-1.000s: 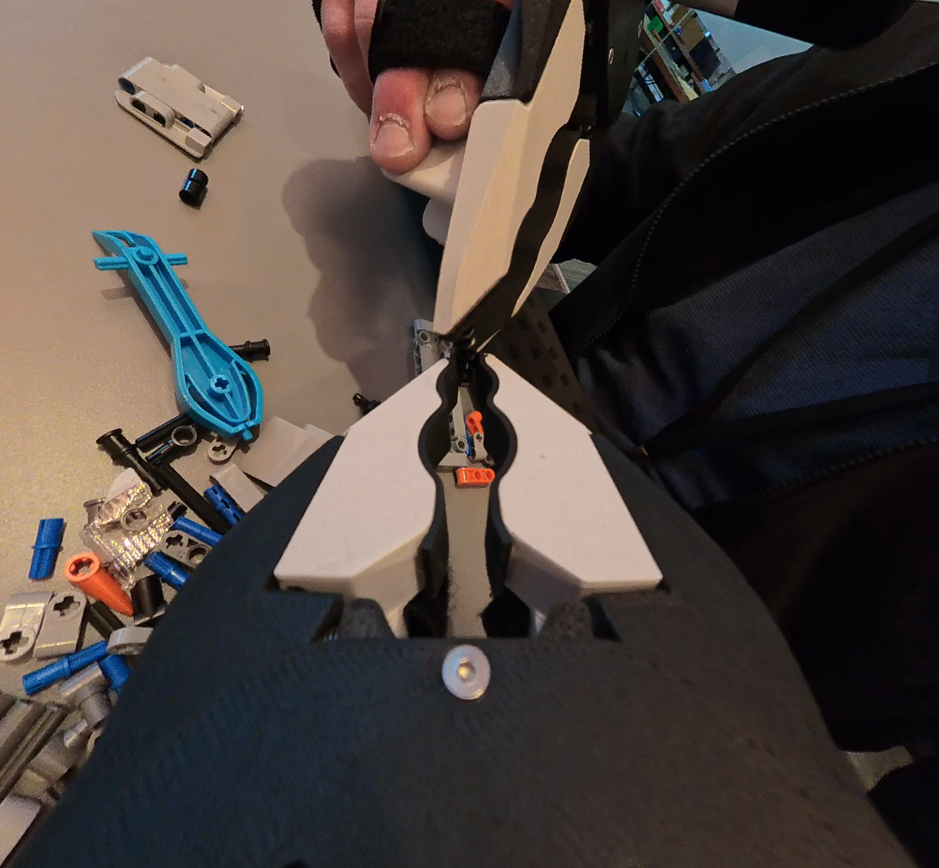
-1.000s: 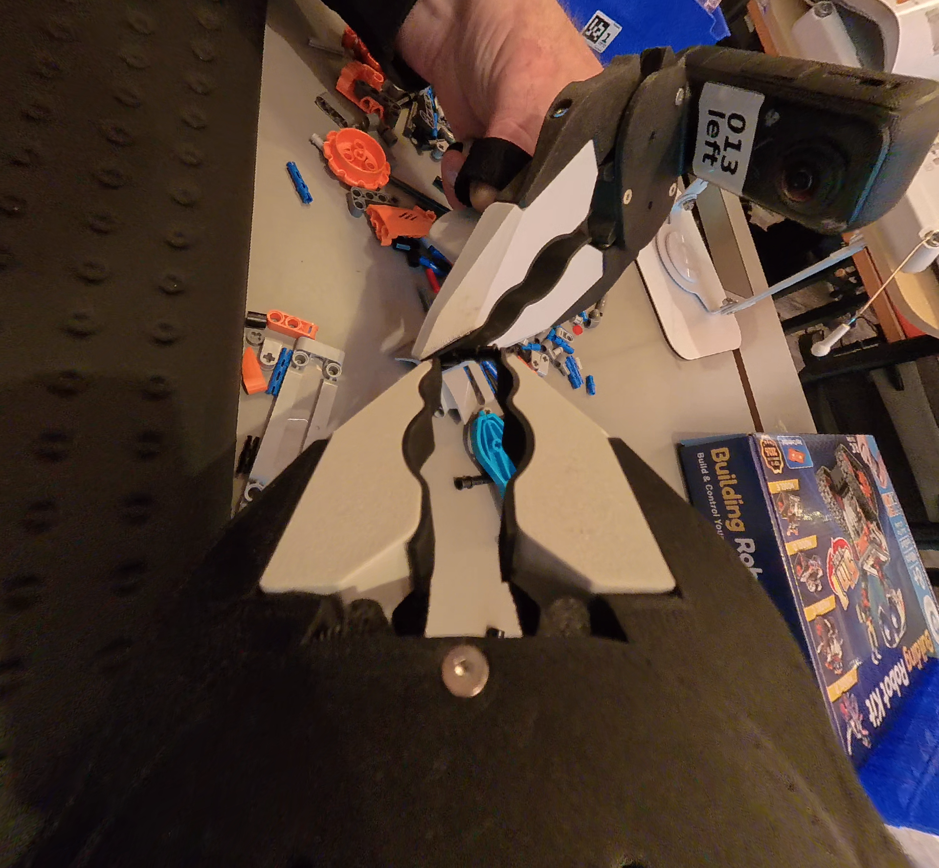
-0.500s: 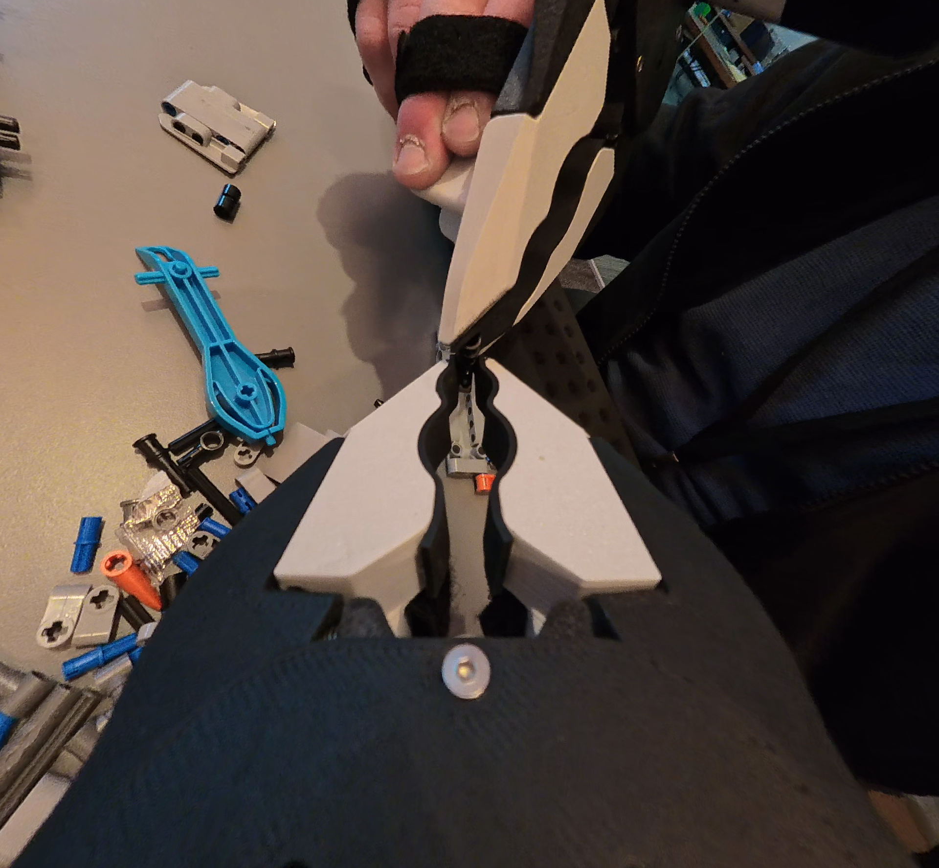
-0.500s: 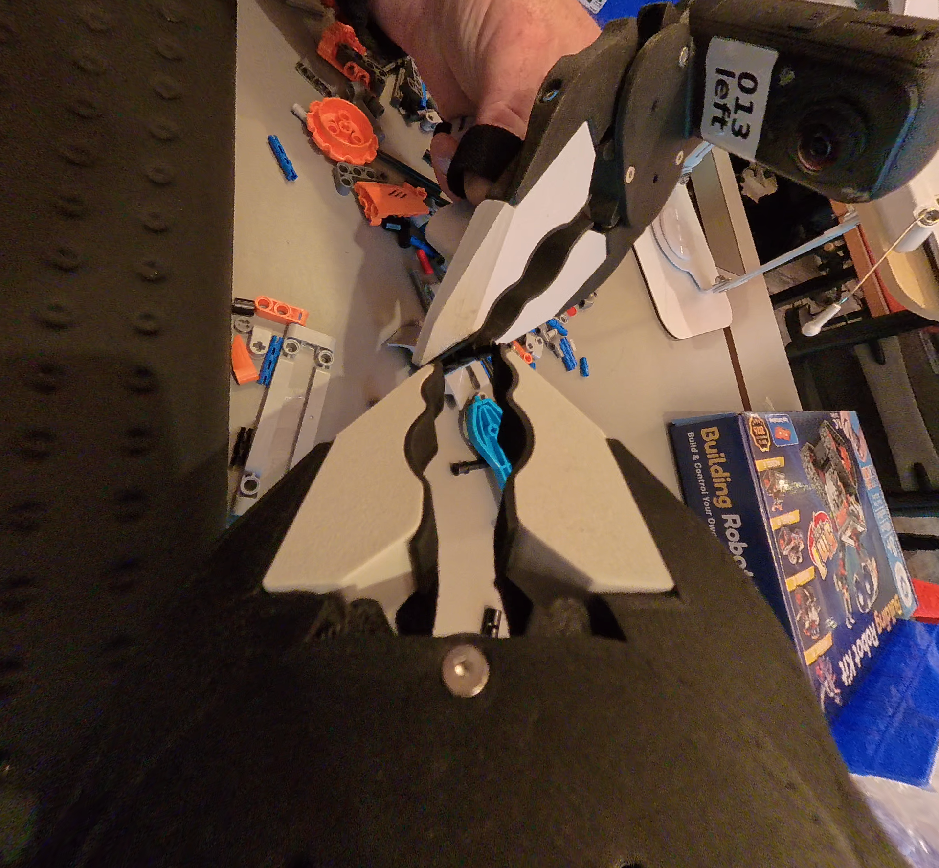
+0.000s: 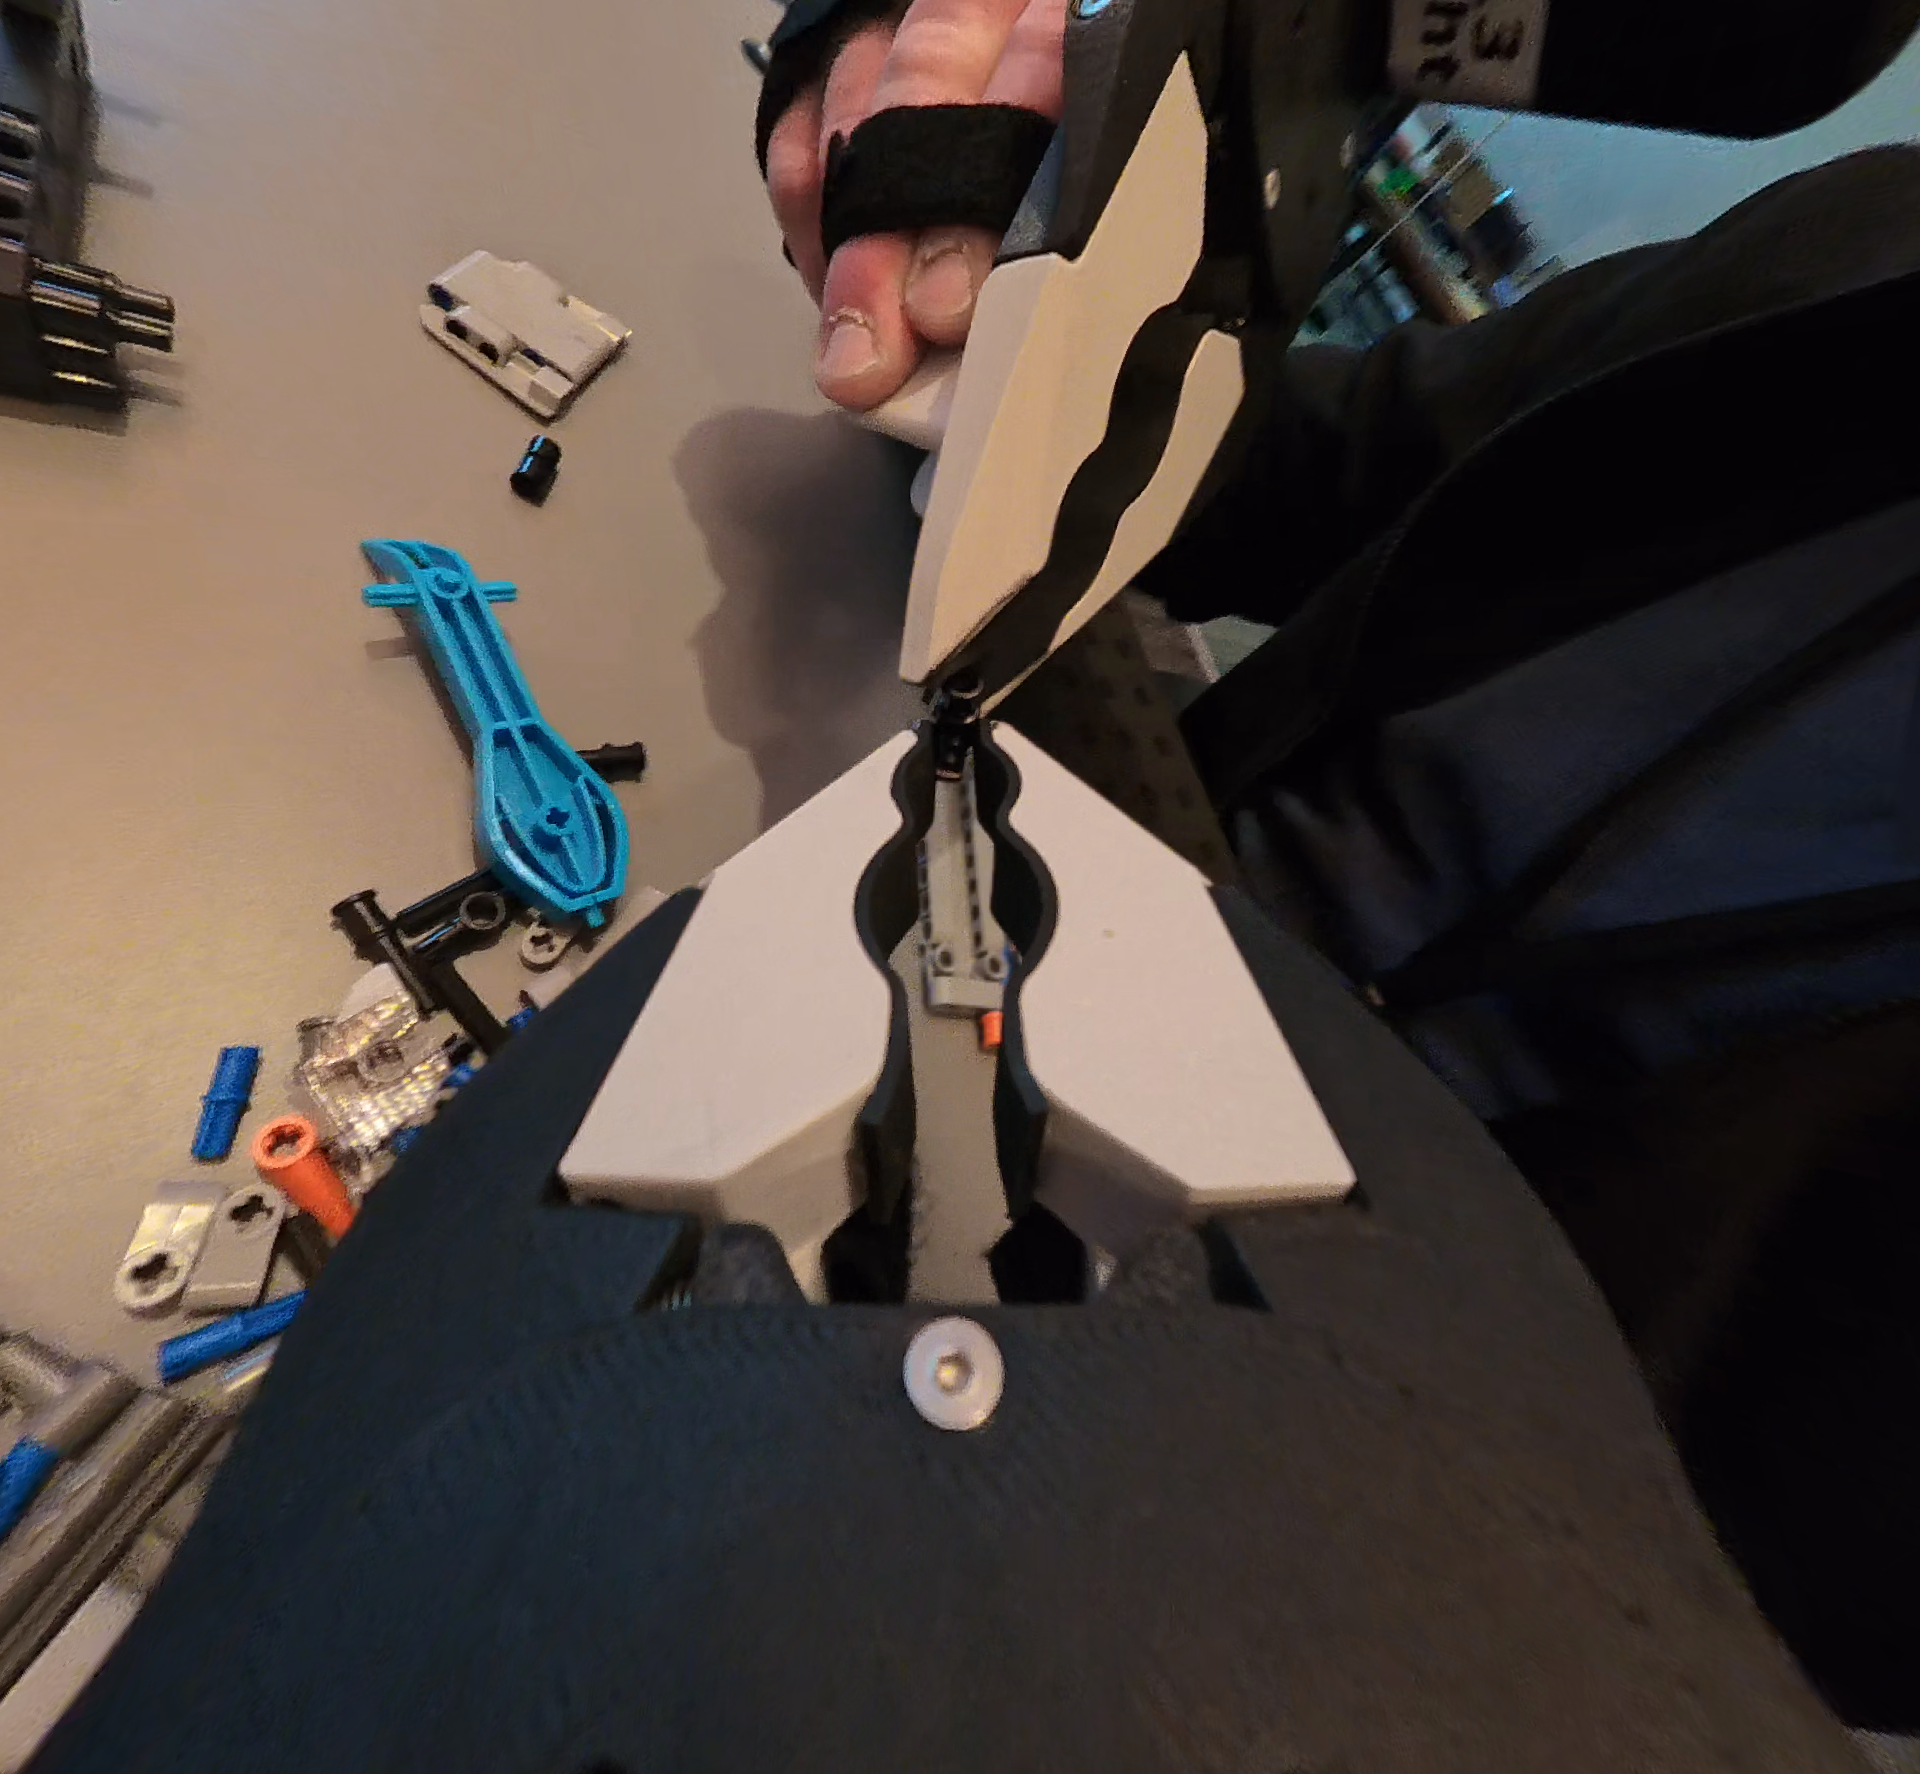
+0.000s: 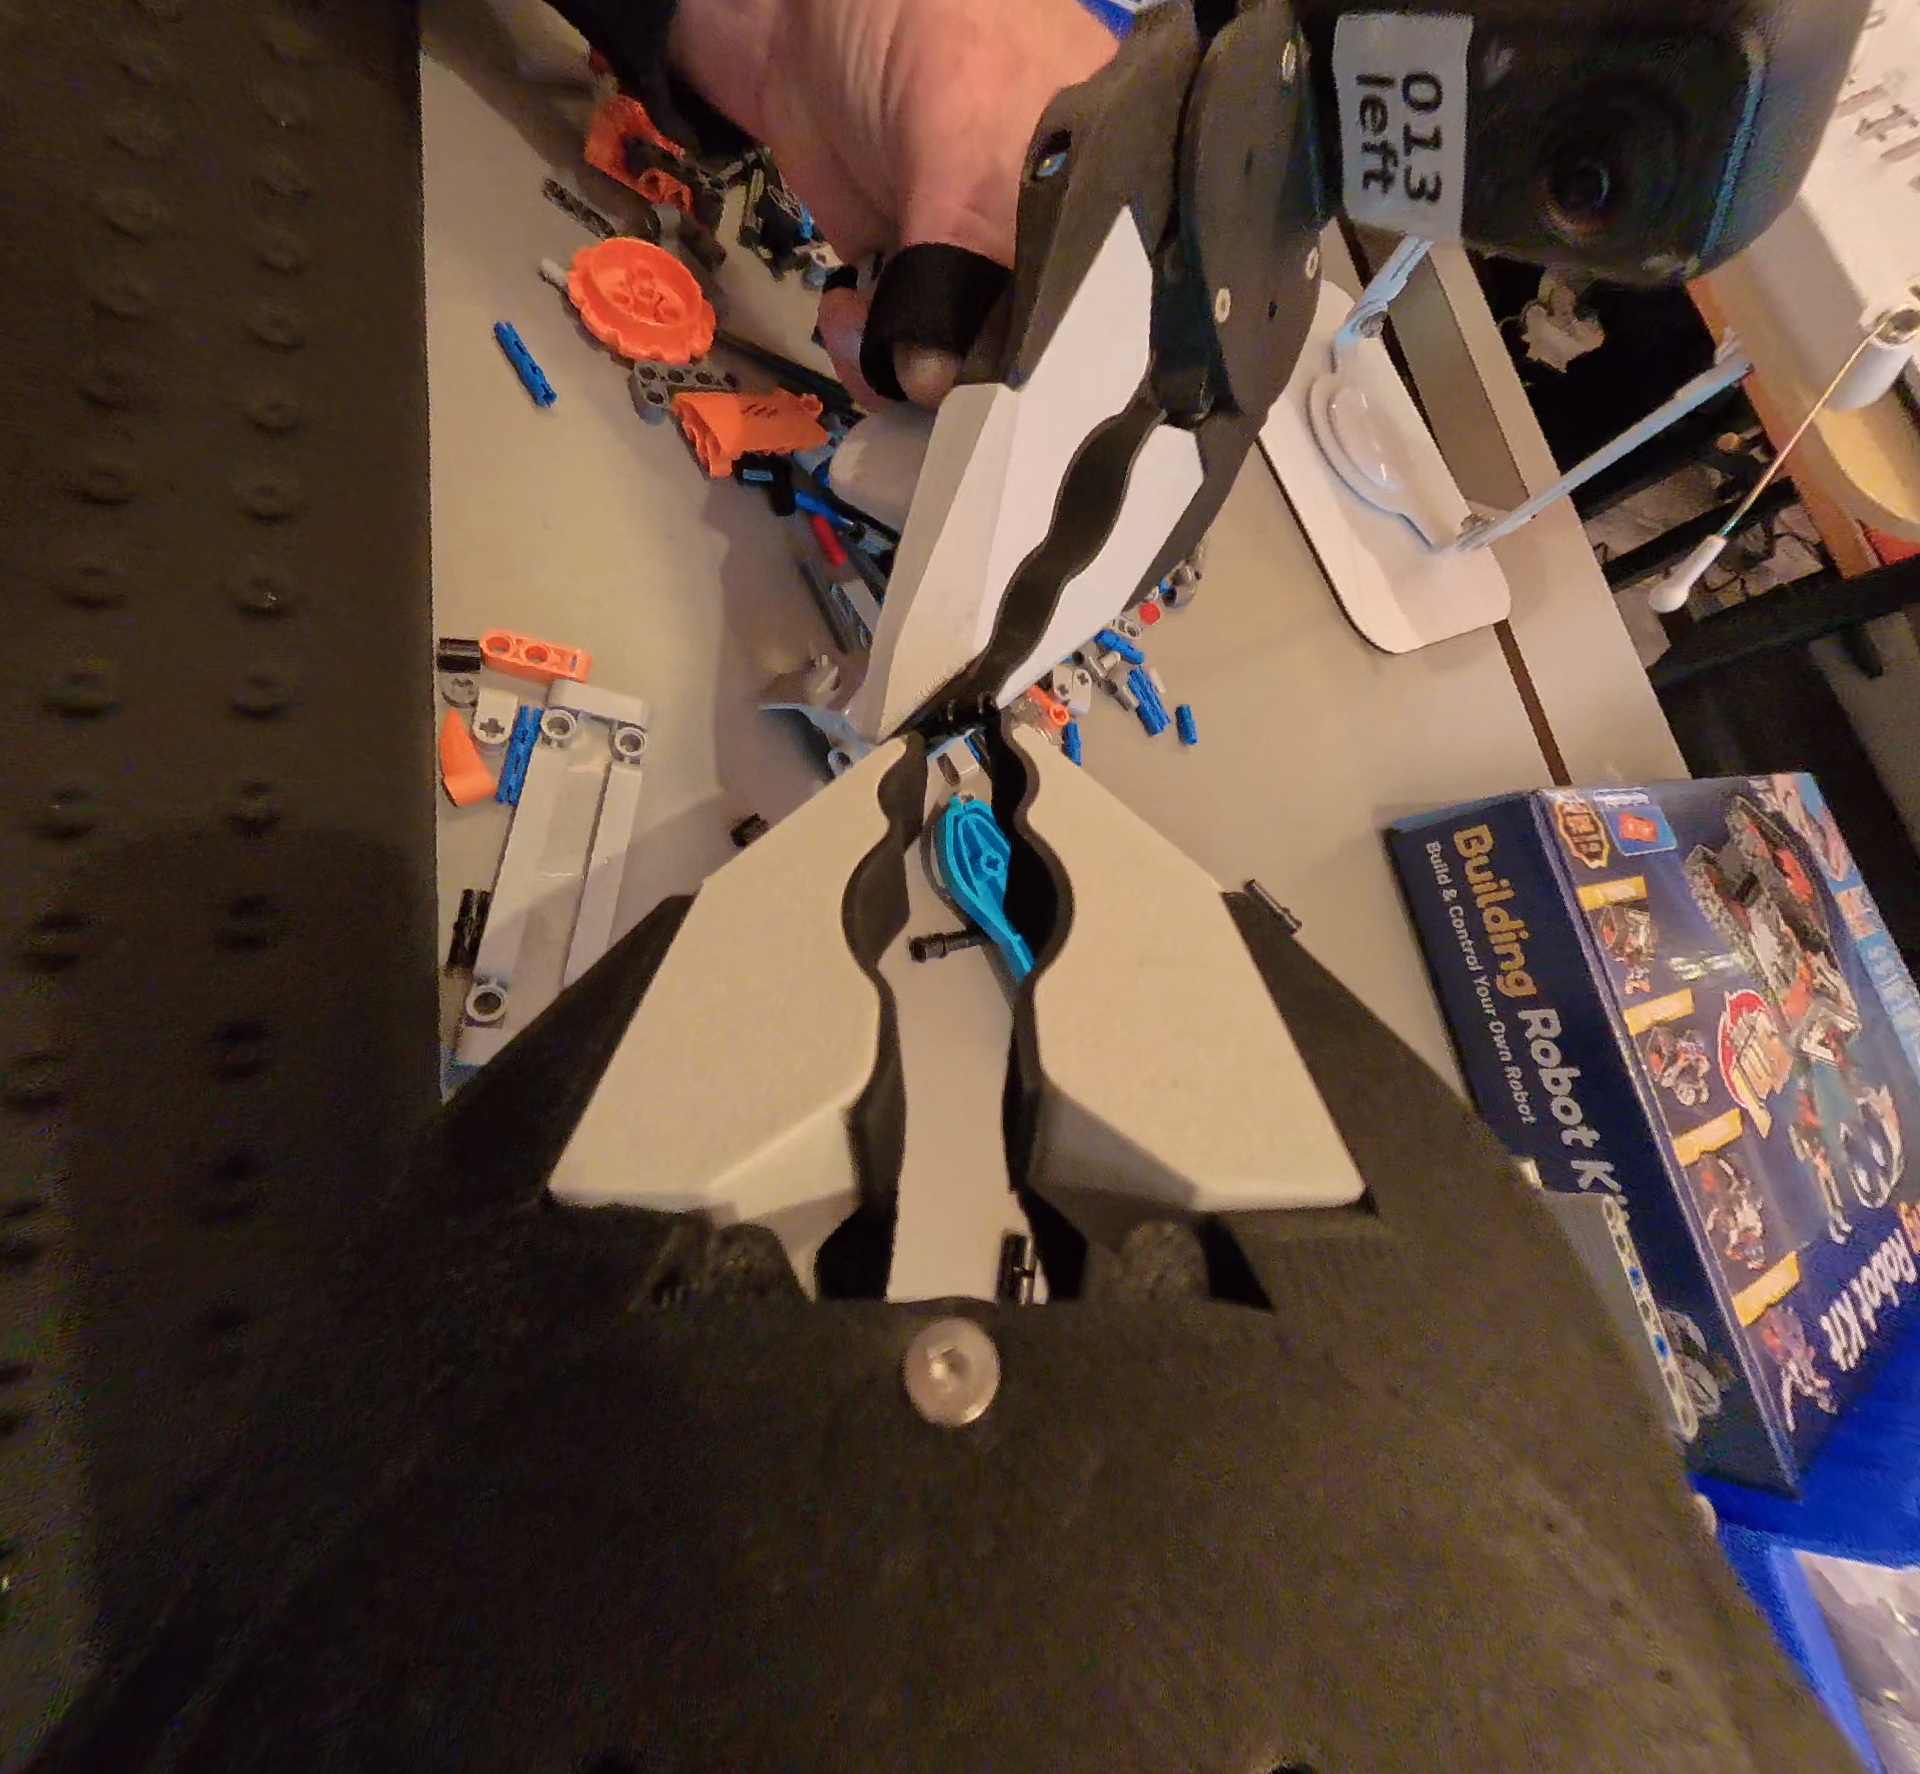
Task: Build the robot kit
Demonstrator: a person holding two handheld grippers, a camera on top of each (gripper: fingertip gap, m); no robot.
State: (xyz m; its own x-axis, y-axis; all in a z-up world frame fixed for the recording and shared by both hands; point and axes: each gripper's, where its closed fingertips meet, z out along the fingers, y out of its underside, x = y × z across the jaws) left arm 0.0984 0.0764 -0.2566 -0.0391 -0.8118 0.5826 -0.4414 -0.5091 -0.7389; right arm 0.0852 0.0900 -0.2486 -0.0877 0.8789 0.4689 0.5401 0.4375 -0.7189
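Left gripper (image 5: 954,756) and right gripper (image 5: 961,680) meet tip to tip, both narrowed onto one small black pin (image 5: 958,708), mostly hidden above the table (image 5: 260,374); exact grip indiscernible.

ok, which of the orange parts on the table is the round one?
The orange toothed wheel, by the hand; the other orange pieces are a beam, wedge and panel.

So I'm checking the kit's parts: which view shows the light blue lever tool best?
The left wrist view: the light blue lever tool lies whole on the grey table. The right wrist view shows only its rounded end, between the right gripper's fingers.
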